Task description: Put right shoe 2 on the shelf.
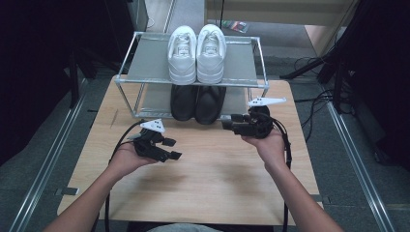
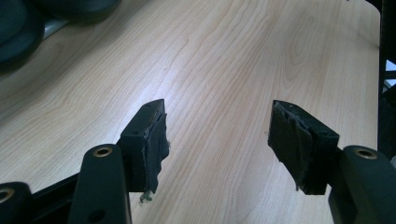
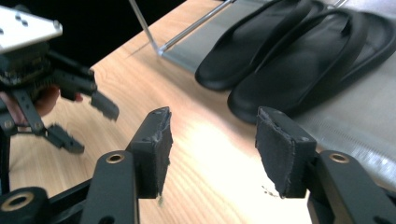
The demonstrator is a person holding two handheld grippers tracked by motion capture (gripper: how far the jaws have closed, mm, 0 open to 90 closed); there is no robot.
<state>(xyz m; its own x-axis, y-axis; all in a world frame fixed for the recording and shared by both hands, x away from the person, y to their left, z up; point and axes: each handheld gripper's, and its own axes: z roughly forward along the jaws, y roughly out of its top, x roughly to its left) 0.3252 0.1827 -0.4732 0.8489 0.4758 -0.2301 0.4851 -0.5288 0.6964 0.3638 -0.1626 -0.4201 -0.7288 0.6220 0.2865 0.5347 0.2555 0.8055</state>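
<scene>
Held the right gripper wide open and empty, just beside the black shoes on the metal rack's bottom shelf. Kept the left gripper open, empty over the wooden table. White sneakers up top.

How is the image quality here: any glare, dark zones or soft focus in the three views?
High view: even light on the table, soft shadows under the forearms, both side margins nearly black. Left gripper view: a pale sheen on the wood between the left tool jaws, shoes at top left dark and blurred. Right gripper view: bright glare on the wood near the right tool, black shoes slightly soft, background black.
</scene>
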